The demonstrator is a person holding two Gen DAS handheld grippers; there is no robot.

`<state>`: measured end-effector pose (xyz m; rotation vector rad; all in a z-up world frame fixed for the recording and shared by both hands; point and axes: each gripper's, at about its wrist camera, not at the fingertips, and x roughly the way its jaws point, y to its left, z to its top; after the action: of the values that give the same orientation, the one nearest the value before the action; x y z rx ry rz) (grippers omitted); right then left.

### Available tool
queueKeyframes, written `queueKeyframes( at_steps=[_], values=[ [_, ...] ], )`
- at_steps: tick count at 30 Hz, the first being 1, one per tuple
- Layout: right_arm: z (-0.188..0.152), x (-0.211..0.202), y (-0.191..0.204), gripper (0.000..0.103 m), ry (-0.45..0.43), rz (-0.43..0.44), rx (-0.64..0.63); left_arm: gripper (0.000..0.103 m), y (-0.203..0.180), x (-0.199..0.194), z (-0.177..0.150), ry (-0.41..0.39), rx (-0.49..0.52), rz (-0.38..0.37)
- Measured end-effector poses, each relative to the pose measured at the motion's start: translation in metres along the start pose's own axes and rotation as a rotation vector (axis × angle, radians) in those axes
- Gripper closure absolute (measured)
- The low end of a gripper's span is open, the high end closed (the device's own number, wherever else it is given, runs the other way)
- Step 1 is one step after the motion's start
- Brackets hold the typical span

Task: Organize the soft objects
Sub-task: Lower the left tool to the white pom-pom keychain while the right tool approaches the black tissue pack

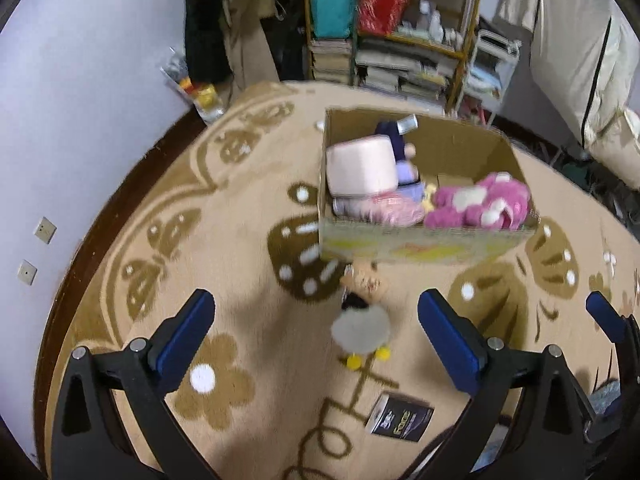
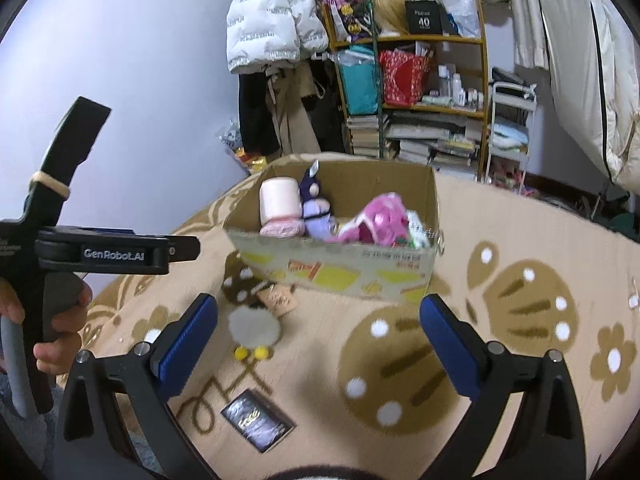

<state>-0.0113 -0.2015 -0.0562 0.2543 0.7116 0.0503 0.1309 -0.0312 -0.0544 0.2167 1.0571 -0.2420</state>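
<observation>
A cardboard box [image 1: 424,242] stands on the beige rug and holds several plush toys: a pale pink block-headed one [image 1: 362,170], a purple one [image 1: 406,172] and a magenta bear [image 1: 480,200]. The box [image 2: 340,272] shows in the right wrist view too. A small grey plush with yellow feet [image 1: 362,330] lies on the rug in front of the box, also in the right wrist view [image 2: 254,330]. My left gripper [image 1: 316,320] is open and empty, above this plush. My right gripper [image 2: 320,320] is open and empty, to the plush's right.
A dark card packet [image 1: 400,420] lies on the rug near me, also in the right wrist view [image 2: 258,426]. A shelf with books and bags [image 2: 416,100] stands behind the box. A white jacket [image 2: 272,16] hangs on the wall. The left gripper's body [image 2: 100,254] fills the right view's left side.
</observation>
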Motion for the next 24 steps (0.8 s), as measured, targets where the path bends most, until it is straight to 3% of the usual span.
queueKeyframes(
  at_steps=[12,24],
  values=[
    [-0.026,0.032,0.004,0.000,0.138,0.011,0.012,0.002,-0.010,0.053,-0.006,0.169,0.040,-0.079],
    [-0.057,0.073,0.015,0.000,0.295,0.074,0.021,0.002,-0.022,0.096,-0.007,0.268,0.103,-0.093]
  ],
)
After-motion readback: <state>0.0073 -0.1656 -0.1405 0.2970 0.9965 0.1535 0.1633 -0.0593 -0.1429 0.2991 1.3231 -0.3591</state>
